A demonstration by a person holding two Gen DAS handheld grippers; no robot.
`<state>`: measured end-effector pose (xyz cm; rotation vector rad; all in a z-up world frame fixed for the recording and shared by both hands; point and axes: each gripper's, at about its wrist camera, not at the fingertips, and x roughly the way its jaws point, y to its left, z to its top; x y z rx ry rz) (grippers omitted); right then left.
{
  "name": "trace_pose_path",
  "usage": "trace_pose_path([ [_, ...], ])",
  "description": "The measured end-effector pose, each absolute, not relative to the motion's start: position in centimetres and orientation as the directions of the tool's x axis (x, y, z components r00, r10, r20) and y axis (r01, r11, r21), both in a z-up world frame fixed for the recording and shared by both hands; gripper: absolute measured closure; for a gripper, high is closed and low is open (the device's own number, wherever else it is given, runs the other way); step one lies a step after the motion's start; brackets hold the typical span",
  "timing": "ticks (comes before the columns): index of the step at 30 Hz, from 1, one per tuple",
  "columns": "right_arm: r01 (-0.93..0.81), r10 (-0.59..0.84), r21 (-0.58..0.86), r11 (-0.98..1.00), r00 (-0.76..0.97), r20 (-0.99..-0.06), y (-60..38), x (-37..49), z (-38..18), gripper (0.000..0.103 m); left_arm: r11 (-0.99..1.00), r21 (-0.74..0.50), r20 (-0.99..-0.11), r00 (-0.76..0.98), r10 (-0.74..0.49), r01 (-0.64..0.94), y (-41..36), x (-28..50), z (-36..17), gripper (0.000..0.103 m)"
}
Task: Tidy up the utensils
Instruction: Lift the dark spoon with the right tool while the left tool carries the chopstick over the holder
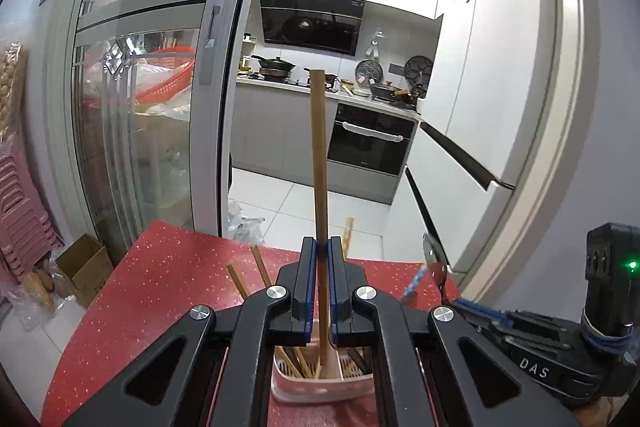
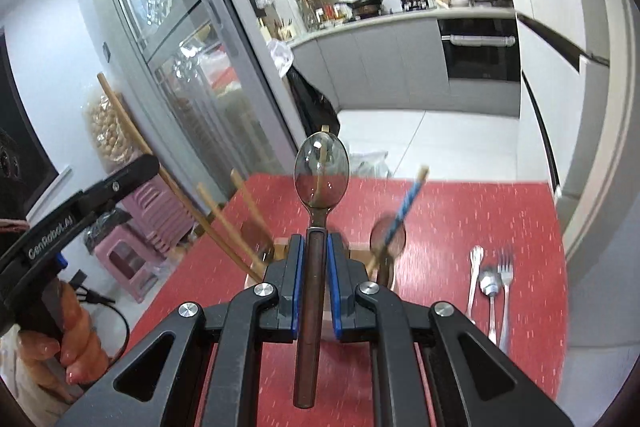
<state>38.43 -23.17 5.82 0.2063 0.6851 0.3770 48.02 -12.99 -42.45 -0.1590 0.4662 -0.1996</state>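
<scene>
Left gripper (image 1: 322,251) fingers clamp one bamboo chopstick (image 1: 319,147); right gripper (image 2: 316,247) fingers clamp one brown-handled spoon (image 2: 320,183); three steel utensils (image 2: 490,287) on red speckled counter (image 2: 460,211).

We see: black oven (image 1: 370,143) under kitchen counter | cardboard box (image 1: 86,267) on floor off table's left edge | pink stools (image 2: 132,227) stacked beside it

Bright, even indoor light, no hard shadows. Strong fisheye bend w/ dark corners. Right wrist view motion-blurred on red table (image 2: 460,211); glare on glass door (image 1: 136,99).
</scene>
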Motion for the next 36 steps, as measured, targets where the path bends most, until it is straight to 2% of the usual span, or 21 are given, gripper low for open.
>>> trace_pose_path([
  [8, -0.274, 0.380, 0.274, 0.922, 0.774, -0.505, -21.8, 42.5, 3.7, 0.091, 0.971, -0.210, -0.462, 0.863, -0.204, 0.118, -13.0, 51.3, -45.2, 0.075],
  [18, -0.281, 0.353, 0.224, 0.933, 0.837, -0.418, -21.0, 43.6, 0.7, 0.091, 0.981, -0.178, -0.474, 0.866, -0.159, 0.083, -13.8, 52.5, -48.2, 0.075],
  [36, -0.300, 0.339, 0.160, 0.940, 0.870, -0.359, -21.5, 41.2, -2.4, 0.091, 0.993, -0.077, -0.541, 0.834, -0.112, 0.084, -16.3, 52.5, -52.2, 0.075],
])
